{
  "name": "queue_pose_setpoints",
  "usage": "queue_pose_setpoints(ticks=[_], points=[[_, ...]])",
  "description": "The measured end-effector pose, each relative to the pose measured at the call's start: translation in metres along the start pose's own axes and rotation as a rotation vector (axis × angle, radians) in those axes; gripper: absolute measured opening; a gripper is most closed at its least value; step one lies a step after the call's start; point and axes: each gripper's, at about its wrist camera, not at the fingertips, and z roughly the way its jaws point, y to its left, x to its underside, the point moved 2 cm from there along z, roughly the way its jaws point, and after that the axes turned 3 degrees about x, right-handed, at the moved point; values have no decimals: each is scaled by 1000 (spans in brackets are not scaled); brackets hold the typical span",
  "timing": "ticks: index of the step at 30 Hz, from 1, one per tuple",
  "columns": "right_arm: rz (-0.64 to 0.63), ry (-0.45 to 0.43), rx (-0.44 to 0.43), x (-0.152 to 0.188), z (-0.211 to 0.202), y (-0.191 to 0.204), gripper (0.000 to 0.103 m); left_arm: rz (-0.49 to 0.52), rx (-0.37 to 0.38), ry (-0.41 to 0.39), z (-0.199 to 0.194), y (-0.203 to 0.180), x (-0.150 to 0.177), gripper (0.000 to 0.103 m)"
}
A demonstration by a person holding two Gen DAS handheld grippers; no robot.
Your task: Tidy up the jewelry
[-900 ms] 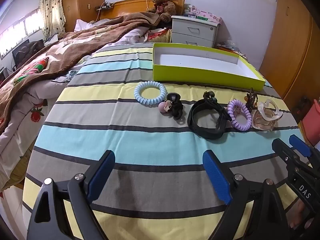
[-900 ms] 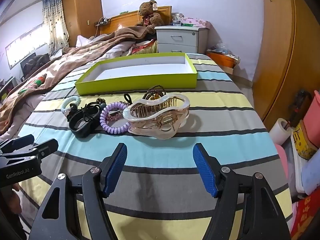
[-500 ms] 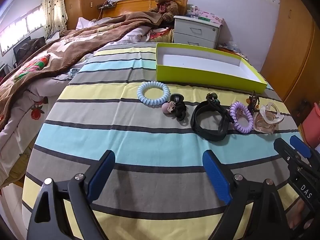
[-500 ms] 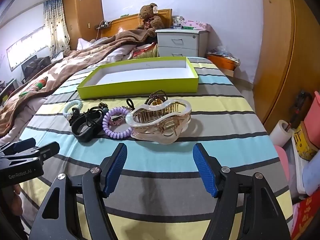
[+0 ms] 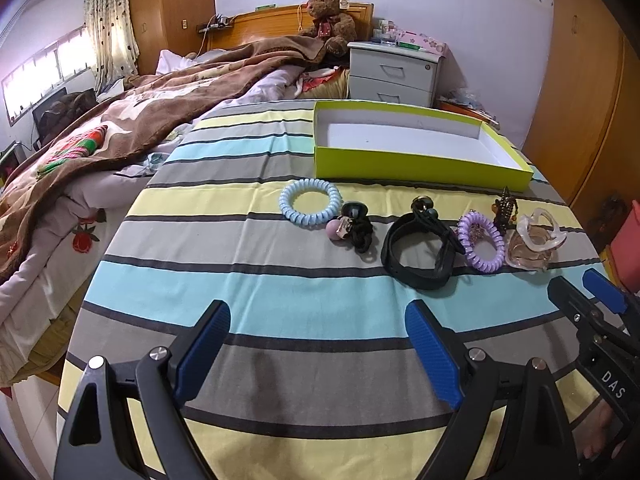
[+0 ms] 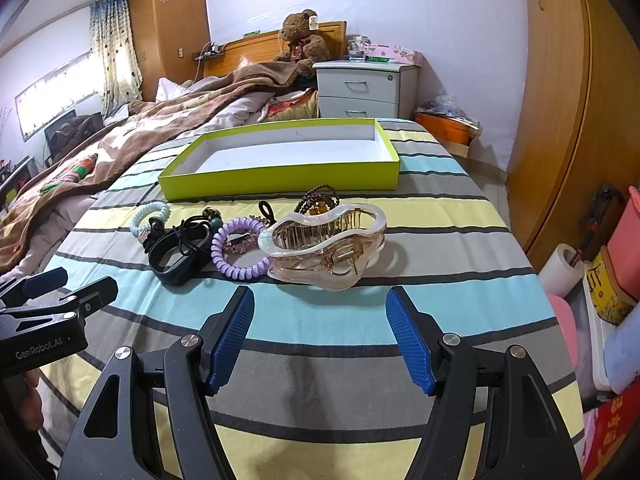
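Two grippers, left gripper (image 5: 316, 350) and right gripper (image 6: 320, 340), hover spread and empty. Nearest the right gripper lies a clear claw clip (image 6: 326, 246), before the empty green tray (image 6: 280, 182). Best to straddle its middle, then squeeze gently.

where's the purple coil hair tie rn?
On the striped cloth, mid-row: the purple coil hair tie lies between the black band and the clear claw clip, ahead-left of the right gripper.

Lime-green box (image 5: 416, 166), lilac coil tie (image 5: 480, 242), blue-yellow-grey striped cloth (image 5: 240, 280).
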Motion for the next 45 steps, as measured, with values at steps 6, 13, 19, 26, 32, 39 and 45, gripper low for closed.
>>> queue_pose_setpoints(ticks=[6, 13, 19, 26, 32, 39, 45], points=[[2, -4, 3, 0, -1, 1, 69, -6, 6, 3, 1, 2, -1, 91], [4, -2, 5, 0, -2, 0, 69, -10, 9, 2, -1, 3, 0, 91], [2, -1, 6, 0, -2, 0, 69, -11, 10, 5, -2, 4, 1, 91], [4, -2, 7, 0, -3, -1, 69, -13, 13, 8, -2, 4, 1, 91], [5, -3, 7, 0, -4, -1, 69, -12, 12, 3, -1, 3, 1, 91], [7, -5, 9, -1, -4, -2, 69, -10, 12, 3, -1, 1, 0, 91], [8, -4, 6, -1, -4, -3, 69, -11, 13, 1, -1, 2, 0, 91]])
